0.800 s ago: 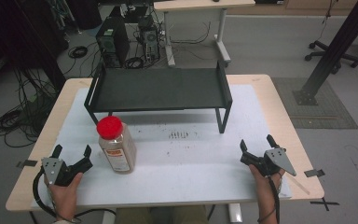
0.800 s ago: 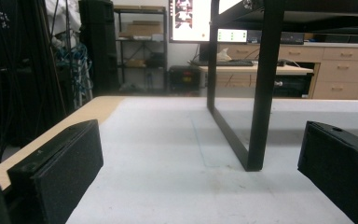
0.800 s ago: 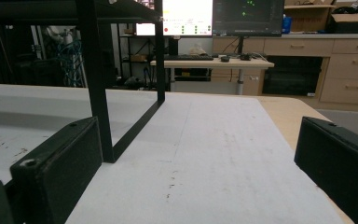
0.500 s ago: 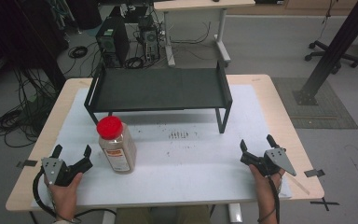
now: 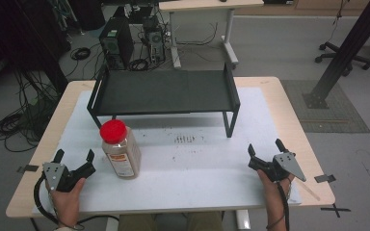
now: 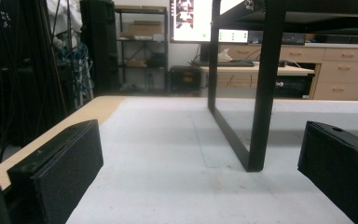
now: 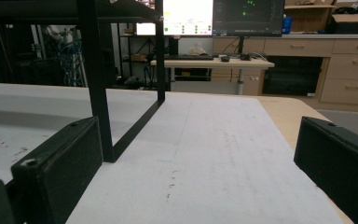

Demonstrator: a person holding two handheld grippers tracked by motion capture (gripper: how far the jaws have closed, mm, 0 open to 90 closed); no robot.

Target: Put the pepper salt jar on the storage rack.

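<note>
The left tool (image 5: 73,158) is sitting at the near left of the table (image 5: 270,106), jaws wide open and holding nothing. The right tool (image 5: 265,148) is sitting at the near right, also wide open and empty. A jar (image 5: 120,155) with a red lid is standing just right of the left tool. A black rack (image 5: 164,91) is standing at the far side.

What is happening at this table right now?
A person sits at the table with a hand-held gripper in each hand. The left gripper rests beside a red-capped jar, apart from it, and the right gripper rests near the table's right edge. Both are open and hold nothing. A black shelf stands at the back, with nothing on it. No handling has begun.
</note>
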